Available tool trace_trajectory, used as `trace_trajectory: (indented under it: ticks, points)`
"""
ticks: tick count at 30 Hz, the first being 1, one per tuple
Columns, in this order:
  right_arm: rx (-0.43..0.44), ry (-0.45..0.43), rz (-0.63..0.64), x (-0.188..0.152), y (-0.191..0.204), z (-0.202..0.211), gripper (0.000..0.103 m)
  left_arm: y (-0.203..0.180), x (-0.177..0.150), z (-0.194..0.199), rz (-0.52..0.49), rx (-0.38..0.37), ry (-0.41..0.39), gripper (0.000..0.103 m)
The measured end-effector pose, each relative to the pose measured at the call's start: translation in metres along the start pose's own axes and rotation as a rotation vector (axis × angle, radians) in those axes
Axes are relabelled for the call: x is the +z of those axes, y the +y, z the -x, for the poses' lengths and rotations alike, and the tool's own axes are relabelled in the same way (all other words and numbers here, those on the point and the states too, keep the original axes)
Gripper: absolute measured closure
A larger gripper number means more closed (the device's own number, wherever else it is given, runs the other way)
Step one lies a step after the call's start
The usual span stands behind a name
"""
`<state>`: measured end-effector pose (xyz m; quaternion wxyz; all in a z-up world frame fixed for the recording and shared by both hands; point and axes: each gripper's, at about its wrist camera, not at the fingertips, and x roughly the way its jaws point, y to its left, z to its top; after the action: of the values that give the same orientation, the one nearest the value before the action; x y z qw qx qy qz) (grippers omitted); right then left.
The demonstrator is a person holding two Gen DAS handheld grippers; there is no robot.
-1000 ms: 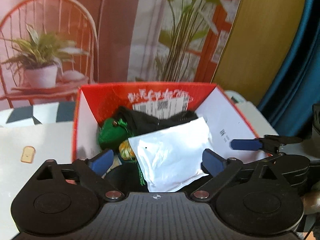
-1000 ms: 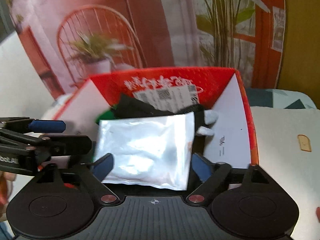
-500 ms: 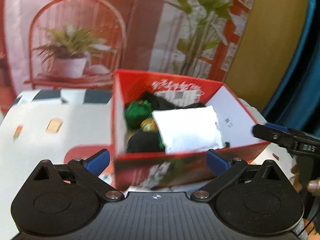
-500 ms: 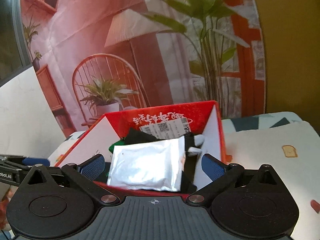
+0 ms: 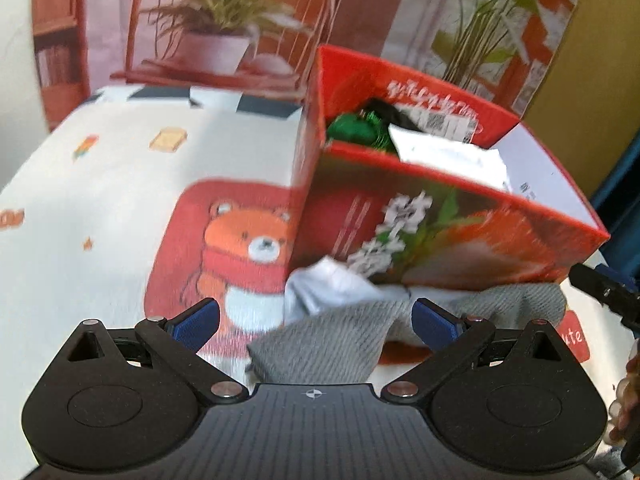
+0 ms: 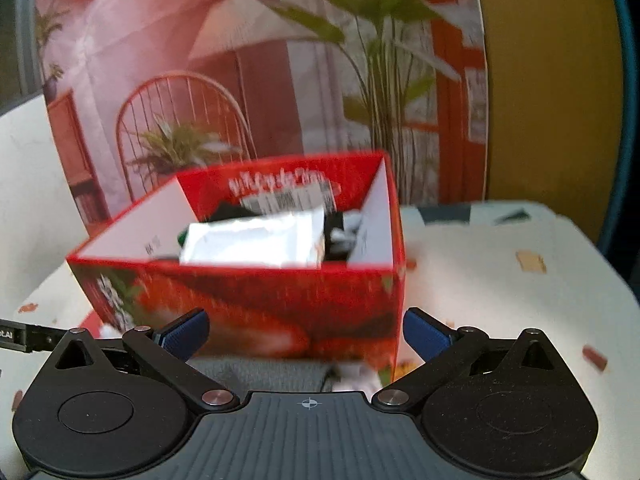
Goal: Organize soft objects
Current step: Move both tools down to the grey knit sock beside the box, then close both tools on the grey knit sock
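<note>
Backing off the red box [image 5: 460, 236]: white pouch [image 6: 256, 240] now inside it, both grippers [image 5: 316, 316] [image 6: 306, 330] wide open, empty. Grey sock [image 5: 332, 344] lies just before box, likely next.

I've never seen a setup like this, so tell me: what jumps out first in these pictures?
A bright red box sits mid-table, stuffed with a white pouch and something green. In front of it lie grey cloth and a white cloth, on a tablecloth with a cartoon bear. Both hand-held grippers, left and right, gape open and empty.
</note>
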<state>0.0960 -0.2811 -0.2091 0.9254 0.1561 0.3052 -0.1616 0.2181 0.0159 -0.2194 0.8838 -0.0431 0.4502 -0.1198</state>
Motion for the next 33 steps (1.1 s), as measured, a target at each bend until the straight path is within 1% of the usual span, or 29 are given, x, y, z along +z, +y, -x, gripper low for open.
trace_trajectory:
  ticks: [3,6,8,10,14,16,18,20,21,27,30,31,32,33]
  points:
    - [0.023,0.047,-0.021,-0.009,0.001,-0.008,0.000,0.002,-0.007,-0.006,0.018,-0.002,0.029,0.000]
    - [0.060,0.061,-0.010,-0.015,0.004,-0.011,0.003,0.005,-0.015,-0.009,0.047,-0.021,0.047,0.000]
    - [0.073,0.073,0.001,-0.017,0.007,-0.013,0.012,0.008,-0.018,-0.007,0.067,-0.042,0.043,0.001]
    - [0.085,0.093,-0.003,-0.019,0.007,-0.015,0.017,0.008,-0.019,-0.006,0.068,-0.050,0.038,0.002]
    - [0.088,0.122,-0.026,-0.024,0.003,-0.021,0.023,0.007,-0.022,-0.005,0.059,-0.067,0.043,0.012]
    - [0.086,0.130,-0.035,-0.027,0.001,-0.023,0.024,0.005,-0.022,-0.007,0.054,-0.060,0.049,0.015]
    - [0.089,0.137,-0.042,-0.028,0.000,-0.025,0.026,0.006,-0.023,-0.009,0.053,-0.056,0.055,0.023]
    - [0.100,0.146,-0.046,-0.030,0.000,-0.028,0.031,0.008,-0.024,-0.010,0.059,-0.060,0.063,0.029]
    - [0.104,0.149,-0.045,-0.030,0.000,-0.029,0.031,0.009,-0.025,-0.011,0.063,-0.059,0.066,0.030]
    - [0.123,0.177,-0.053,-0.033,0.000,-0.034,0.032,0.011,-0.027,-0.015,0.064,-0.059,0.084,0.030]
    - [0.130,0.183,-0.064,-0.034,0.000,-0.035,0.034,0.012,-0.028,-0.017,0.063,-0.057,0.090,0.030]
    - [0.133,0.183,-0.066,-0.034,0.000,-0.035,0.036,0.013,-0.028,-0.017,0.064,-0.059,0.091,0.031]
    - [0.136,0.184,-0.066,-0.034,0.000,-0.034,0.039,0.013,-0.028,-0.016,0.067,-0.061,0.090,0.037]
    - [0.137,0.184,-0.065,-0.034,0.000,-0.034,0.040,0.013,-0.027,-0.016,0.069,-0.064,0.090,0.045]
